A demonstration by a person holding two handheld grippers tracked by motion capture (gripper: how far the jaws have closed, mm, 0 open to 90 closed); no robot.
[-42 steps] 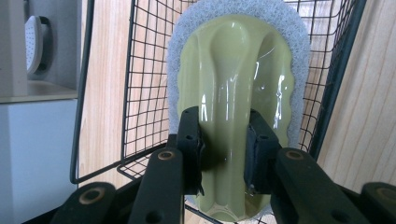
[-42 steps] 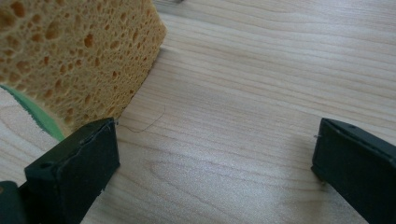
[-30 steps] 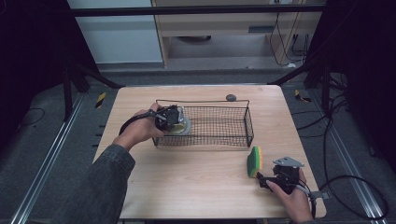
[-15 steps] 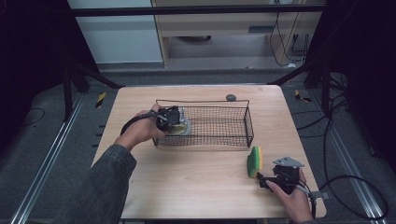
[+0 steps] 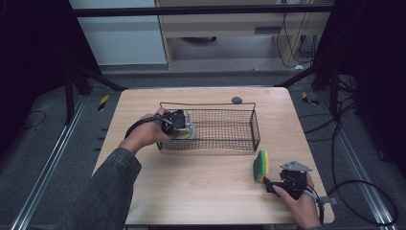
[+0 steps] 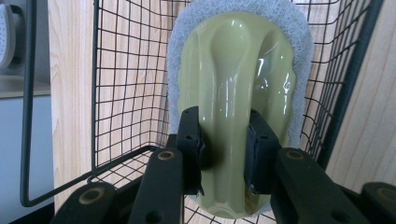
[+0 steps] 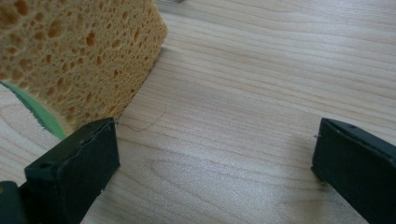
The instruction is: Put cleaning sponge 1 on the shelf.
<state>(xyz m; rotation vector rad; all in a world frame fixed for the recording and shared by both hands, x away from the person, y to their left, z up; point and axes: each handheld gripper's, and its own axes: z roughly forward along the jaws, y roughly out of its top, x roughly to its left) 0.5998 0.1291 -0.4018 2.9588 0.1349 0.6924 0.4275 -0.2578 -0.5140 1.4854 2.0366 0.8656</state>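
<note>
Wooden table (image 5: 201, 187): left gripper (image 6: 226, 154) jaws clamp scrubber (image 6: 238, 84); right gripper (image 7: 215, 158) jaws apart.

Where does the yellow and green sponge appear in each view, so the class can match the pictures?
High view: the sponge stands on edge at the table's right front, between the wire basket and the right claw.
Right gripper view: top left, porous yellow side, beside one black jaw.
Left gripper view: this camera faces the scrubber inside the wire basket.
Shared landmark: the pale wooden table.
</note>
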